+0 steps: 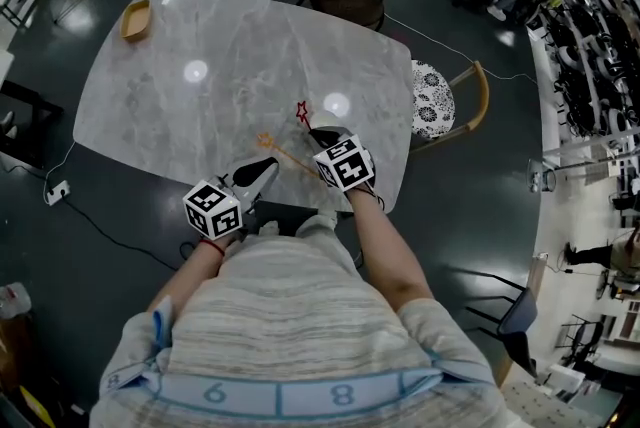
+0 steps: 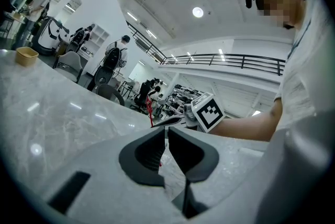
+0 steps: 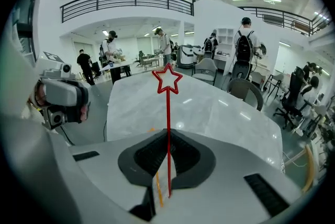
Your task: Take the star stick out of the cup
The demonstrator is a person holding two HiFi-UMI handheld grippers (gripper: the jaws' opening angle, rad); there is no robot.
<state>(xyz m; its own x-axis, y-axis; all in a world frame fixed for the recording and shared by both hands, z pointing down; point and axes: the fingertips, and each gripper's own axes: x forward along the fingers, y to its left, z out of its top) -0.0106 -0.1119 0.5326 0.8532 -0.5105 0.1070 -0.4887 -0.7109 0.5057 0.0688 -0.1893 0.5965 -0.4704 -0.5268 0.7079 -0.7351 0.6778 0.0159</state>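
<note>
Over the table's (image 1: 200, 106) near edge, right gripper (image 3: 167, 139) clamps the star stick (image 3: 168, 113); left gripper (image 2: 166, 134) is pinched closed. No cup in sight, so it's probably out already. Next, I'd guess just lay it down.

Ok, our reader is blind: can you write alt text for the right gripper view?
The right gripper is shut on a red star stick, its star standing upright above a grey marble table. A thin orange stick shows beside it in the gap between the jaws.

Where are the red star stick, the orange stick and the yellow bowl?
red star stick (image 3: 168, 113), right gripper view, on its shaft.
orange stick (image 1: 266, 141), head view, on its head end.
yellow bowl (image 1: 136, 20), head view, on its inside.
</note>
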